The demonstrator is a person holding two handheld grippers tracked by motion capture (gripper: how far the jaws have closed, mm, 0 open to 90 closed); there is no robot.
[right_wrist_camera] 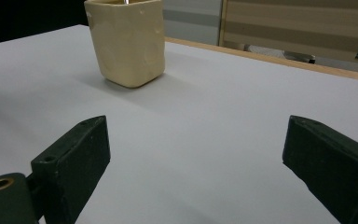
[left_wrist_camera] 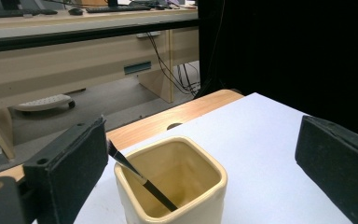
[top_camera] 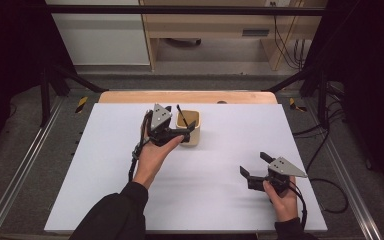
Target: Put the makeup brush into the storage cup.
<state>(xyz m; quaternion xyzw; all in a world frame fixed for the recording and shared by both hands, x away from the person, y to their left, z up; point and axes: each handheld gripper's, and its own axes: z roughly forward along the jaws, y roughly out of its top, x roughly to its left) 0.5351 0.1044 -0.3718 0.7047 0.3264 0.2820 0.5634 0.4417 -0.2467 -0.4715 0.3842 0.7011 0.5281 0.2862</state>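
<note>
**Left claw lines up on the cream cup**

Nearest the person, the right claw (top_camera: 254, 166) rests low over the white counter (top_camera: 230, 200), jaws spread wide with nothing between them, well apart from the work. Farther out, the left claw (top_camera: 180, 127) hovers at the cream cup (left_wrist_camera: 170, 184), its jaws also wide apart and straddling the cup without touching it. The cup stands upright toward the counter's far edge, with a thin dark stick (left_wrist_camera: 142, 179) leaning inside against the near-left corner.

To take the cup well, I judge the claw should drop lower so the pads meet the flat side walls below the rim, then close squarely, keeping the left jaw clear of the stick.

The cup looks like glazed ceramic: smooth, glossy, squarish with rounded corners and a thick lip, so likely slippery. The jaw pads are matte black blocks. The counter covering is plain and matte, with bare wood beyond.
</note>
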